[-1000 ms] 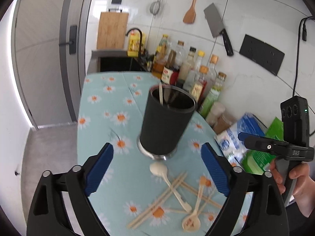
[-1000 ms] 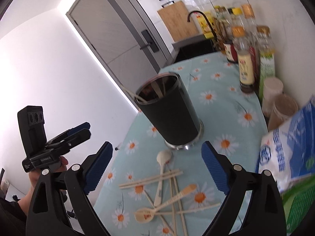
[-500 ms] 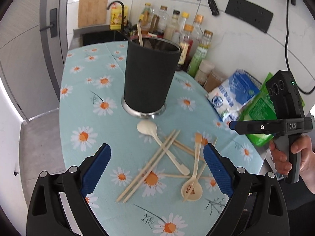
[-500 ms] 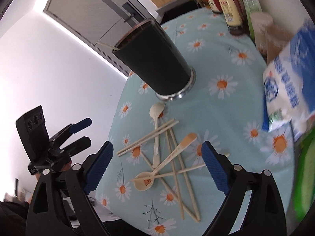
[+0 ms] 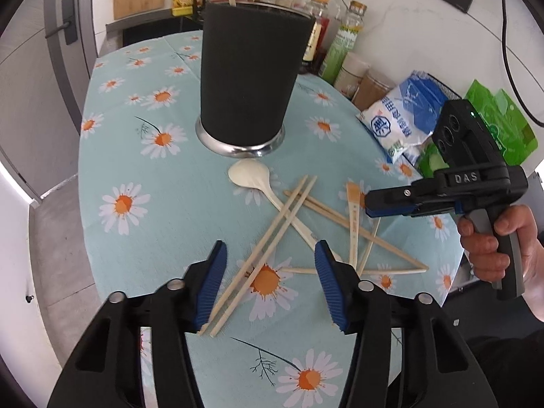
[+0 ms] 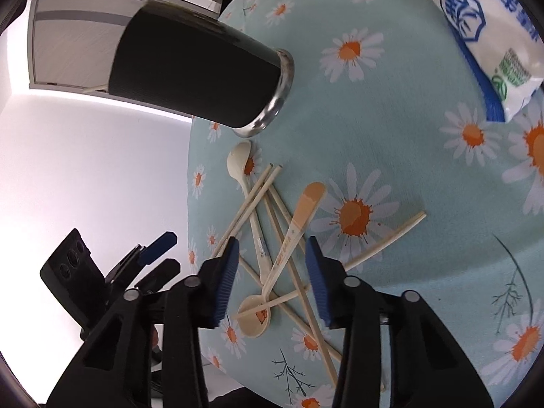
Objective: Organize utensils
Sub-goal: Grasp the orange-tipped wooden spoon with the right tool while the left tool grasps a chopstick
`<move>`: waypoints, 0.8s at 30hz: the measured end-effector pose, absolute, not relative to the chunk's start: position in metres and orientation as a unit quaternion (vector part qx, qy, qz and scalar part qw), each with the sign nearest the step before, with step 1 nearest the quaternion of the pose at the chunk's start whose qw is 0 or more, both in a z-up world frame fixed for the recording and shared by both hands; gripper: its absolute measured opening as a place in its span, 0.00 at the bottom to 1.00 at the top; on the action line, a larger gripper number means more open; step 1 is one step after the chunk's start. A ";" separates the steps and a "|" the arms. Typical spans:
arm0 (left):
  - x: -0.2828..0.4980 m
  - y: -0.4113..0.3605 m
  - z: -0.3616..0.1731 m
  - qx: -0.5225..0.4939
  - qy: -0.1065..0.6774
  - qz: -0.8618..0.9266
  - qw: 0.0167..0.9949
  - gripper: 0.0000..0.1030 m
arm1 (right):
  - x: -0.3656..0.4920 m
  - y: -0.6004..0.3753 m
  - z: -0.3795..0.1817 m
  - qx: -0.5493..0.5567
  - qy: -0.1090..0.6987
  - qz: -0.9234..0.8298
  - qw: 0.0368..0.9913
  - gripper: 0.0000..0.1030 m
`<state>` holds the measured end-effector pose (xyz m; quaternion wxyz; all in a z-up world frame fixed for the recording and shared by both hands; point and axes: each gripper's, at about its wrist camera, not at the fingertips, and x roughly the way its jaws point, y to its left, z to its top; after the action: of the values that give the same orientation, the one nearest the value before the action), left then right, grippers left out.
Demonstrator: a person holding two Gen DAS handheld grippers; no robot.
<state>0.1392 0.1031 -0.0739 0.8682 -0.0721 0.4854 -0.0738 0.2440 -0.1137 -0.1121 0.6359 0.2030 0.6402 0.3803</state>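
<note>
The holder's (image 5: pixel 250 81) inside is hidden. Both grippers' fingers are closing, gripping nothing: left gripper (image 5: pixel 270 285) straddles paired chopsticks (image 5: pixel 261 251), right gripper (image 6: pixel 272 280) a spoon (image 6: pixel 289 238).

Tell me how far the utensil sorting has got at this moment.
Barely begun. Done: at least one stick already stands in the black holder. In hand: nothing yet; the left gripper is closing around the paired chopsticks, the right gripper around the orange-tipped spoon, neither pressing on them. Left: the white spoon, the other chopsticks and everything else in the pile on the tablecloth.
</note>
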 end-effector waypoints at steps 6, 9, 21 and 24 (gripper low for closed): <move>0.147 0.102 -0.082 -0.061 0.503 -0.088 0.858 0.30 | 0.249 -0.110 -0.121 0.215 0.651 0.368 0.628 0.27; 0.153 0.103 -0.086 -0.054 0.510 -0.095 0.853 0.26 | 0.250 -0.109 -0.124 0.217 0.652 0.370 0.626 0.22; 0.182 0.109 -0.107 -0.022 0.549 -0.120 0.827 0.26 | 0.253 -0.106 -0.134 0.228 0.653 0.375 0.618 0.19; 0.187 0.107 -0.111 -0.010 0.556 -0.133 0.821 0.26 | 0.253 -0.104 -0.134 0.224 0.650 0.378 0.620 0.10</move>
<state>0.1867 0.1069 -0.1109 0.8206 -0.0103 0.5556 -0.1332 0.2532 -0.1042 -0.1337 0.6196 0.2237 0.6504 0.3782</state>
